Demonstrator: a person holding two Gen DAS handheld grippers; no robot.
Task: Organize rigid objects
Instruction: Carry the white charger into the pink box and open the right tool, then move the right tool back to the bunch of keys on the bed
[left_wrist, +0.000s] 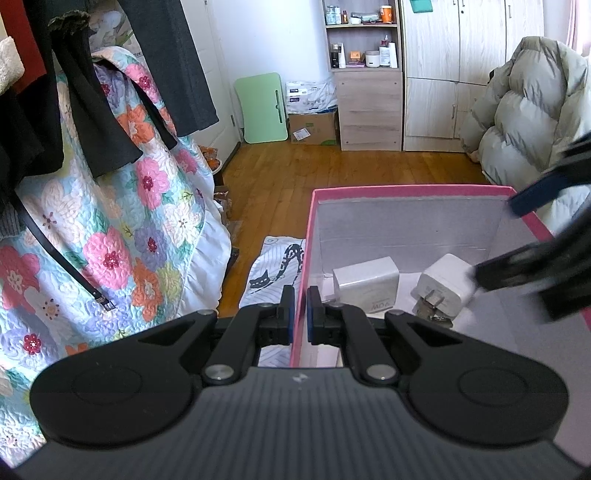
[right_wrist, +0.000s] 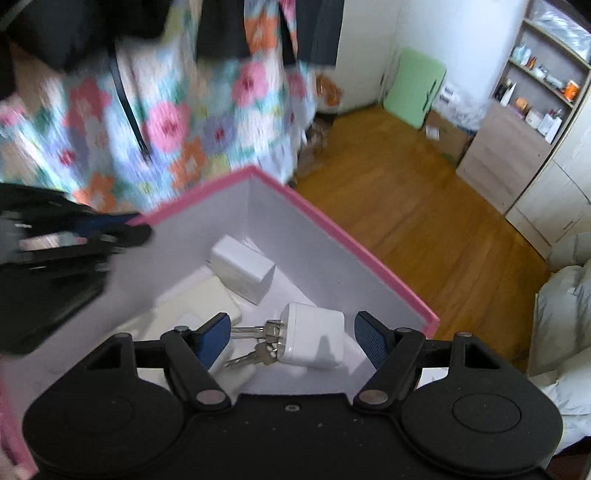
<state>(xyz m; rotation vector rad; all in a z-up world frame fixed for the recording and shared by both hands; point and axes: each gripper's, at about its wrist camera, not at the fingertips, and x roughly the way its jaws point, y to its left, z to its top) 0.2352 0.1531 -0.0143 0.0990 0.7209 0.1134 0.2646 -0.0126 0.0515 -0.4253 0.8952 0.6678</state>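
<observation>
A pink box (left_wrist: 406, 191) with grey inner walls holds a flat white adapter (left_wrist: 365, 284), a small white plug charger (left_wrist: 447, 284) and keys (left_wrist: 432, 314). My left gripper (left_wrist: 301, 295) is shut on the box's left wall. My right gripper (left_wrist: 495, 240) reaches into the box from the right. In the right wrist view the right gripper (right_wrist: 291, 321) is open. The plug charger (right_wrist: 314, 339) and keys (right_wrist: 258, 343) lie between its fingers, with neither pad pressing on them. A white adapter (right_wrist: 240, 273) and a cream flat block (right_wrist: 199, 306) lie further in. The left gripper (right_wrist: 118, 225) appears blurred at the box rim.
A floral quilt (left_wrist: 110, 221) with dark clothes (left_wrist: 92, 92) hanging over it fills the left. Wooden floor (left_wrist: 314, 173) lies beyond the box, with a puffy grey coat (left_wrist: 524, 110) on the right. A shelf unit (left_wrist: 365, 74), wardrobe (left_wrist: 461, 74), green board (left_wrist: 262, 107) and cardboard box (left_wrist: 314, 127) stand at the far wall.
</observation>
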